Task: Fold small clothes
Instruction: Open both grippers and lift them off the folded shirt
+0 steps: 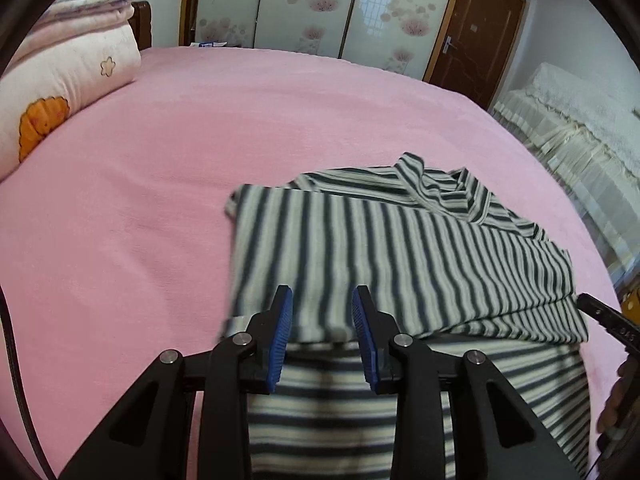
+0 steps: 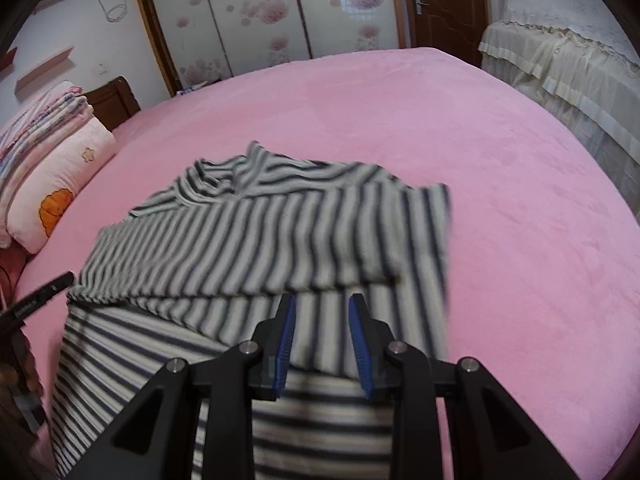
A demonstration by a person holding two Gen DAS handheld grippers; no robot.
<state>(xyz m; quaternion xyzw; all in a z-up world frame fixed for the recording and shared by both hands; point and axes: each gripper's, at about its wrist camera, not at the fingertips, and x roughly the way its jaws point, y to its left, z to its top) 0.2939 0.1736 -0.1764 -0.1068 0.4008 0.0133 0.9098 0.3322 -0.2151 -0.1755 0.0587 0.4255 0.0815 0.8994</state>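
Note:
A dark-and-white striped garment (image 1: pixel 400 248) lies on the pink bed, its near part folded over onto the rest. It also shows in the right wrist view (image 2: pixel 260 240). My left gripper (image 1: pixel 322 300) is open just above the folded edge at the garment's left side, holding nothing. My right gripper (image 2: pixel 322 306) is open above the folded edge at the garment's right side, also empty. The tip of the right gripper shows at the right edge of the left wrist view (image 1: pixel 600 314); the left gripper's tip shows at the left of the right wrist view (image 2: pixel 40 292).
The pink bedsheet (image 1: pixel 200 140) spreads wide around the garment. Stacked pink quilts and a pillow (image 1: pixel 60 80) lie at the bed's head on the left. A cream-covered piece of furniture (image 2: pixel 560 60) stands right of the bed. Wardrobe doors (image 1: pixel 300 4) stand behind.

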